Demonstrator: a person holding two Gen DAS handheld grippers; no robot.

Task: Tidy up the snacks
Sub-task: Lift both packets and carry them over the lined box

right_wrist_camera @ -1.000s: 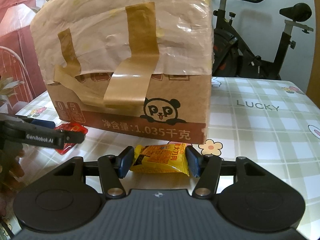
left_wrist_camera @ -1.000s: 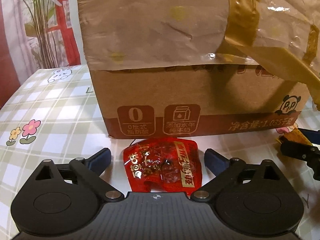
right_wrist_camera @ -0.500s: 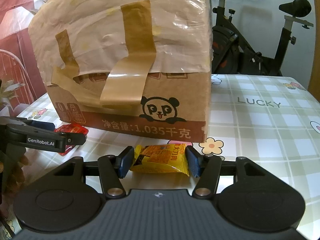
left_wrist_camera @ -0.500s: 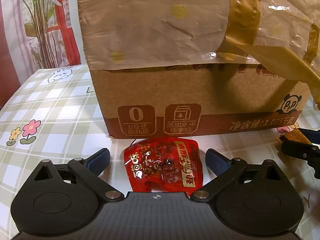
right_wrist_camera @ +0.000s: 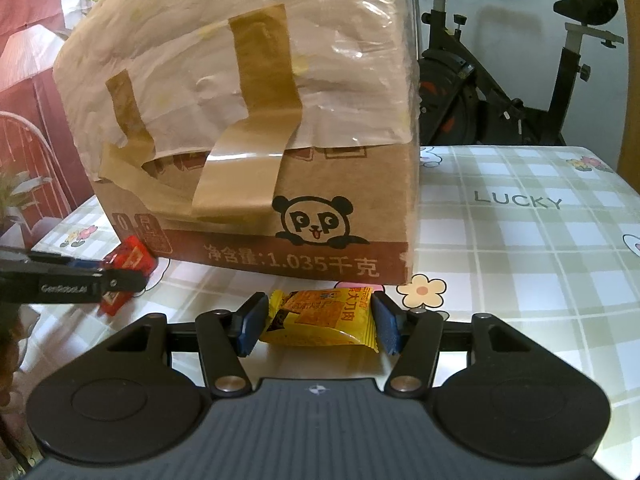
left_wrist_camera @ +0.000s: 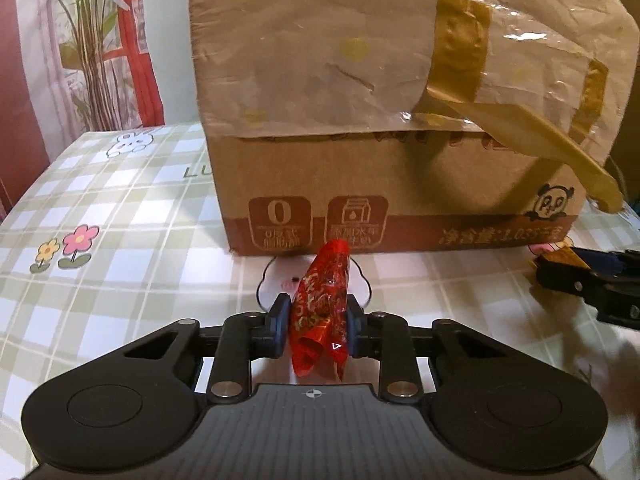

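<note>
- Red snack packet (left_wrist_camera: pixel 322 304) is crumpled into a narrow fold, pinched by the closing jaws of the left gripper (left_wrist_camera: pixel 316 326), just before the cardboard box (left_wrist_camera: pixel 392 184).
- Yellow snack packet (right_wrist_camera: pixel 320 318) is clamped flat in the part-closed right gripper (right_wrist_camera: pixel 316 324).
- Checked tablecloth (left_wrist_camera: pixel 120 280) is seen beneath; an exercise bike (right_wrist_camera: pixel 520 80) behind.
- Both grippers are angled downward.

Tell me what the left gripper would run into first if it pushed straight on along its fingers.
Probably the cardboard box straight ahead, near its base. The left gripper, jaws closing on the red snack packet, points down, so it might touch the tablecloth first; depth is unclear.
</note>
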